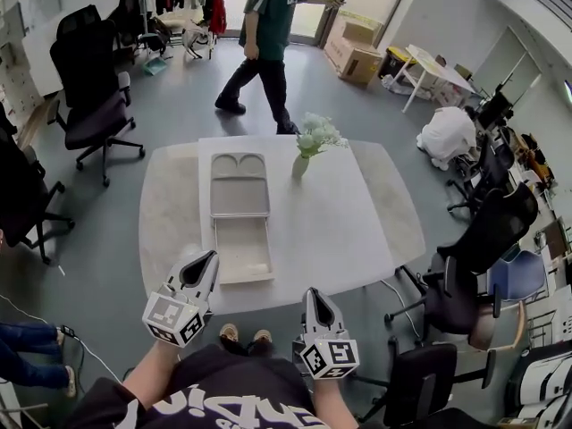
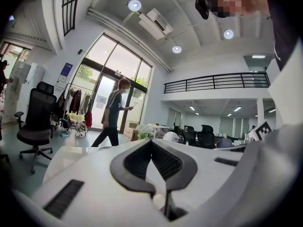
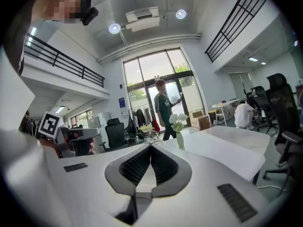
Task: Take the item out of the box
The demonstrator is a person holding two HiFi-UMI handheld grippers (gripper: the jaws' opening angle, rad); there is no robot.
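An open beige box (image 1: 243,250) lies on the white table (image 1: 331,222), its lid (image 1: 239,186) folded back away from me. From here its inside looks flat and pale, and I make out no item in it. My left gripper (image 1: 209,257) hovers at the table's near edge, just left of the box's front corner, jaws shut and empty. My right gripper (image 1: 313,293) hangs at the near edge right of the box, also shut and empty. In the gripper views, the left gripper (image 2: 151,141) and the right gripper (image 3: 151,146) point level over the tabletop with the tips meeting.
A vase of white flowers (image 1: 308,146) stands behind the box's right side; the same vase (image 3: 180,138) shows ahead of the right gripper. A person (image 1: 268,34) walks beyond the table. Office chairs (image 1: 94,88) and another chair (image 1: 465,275) flank it.
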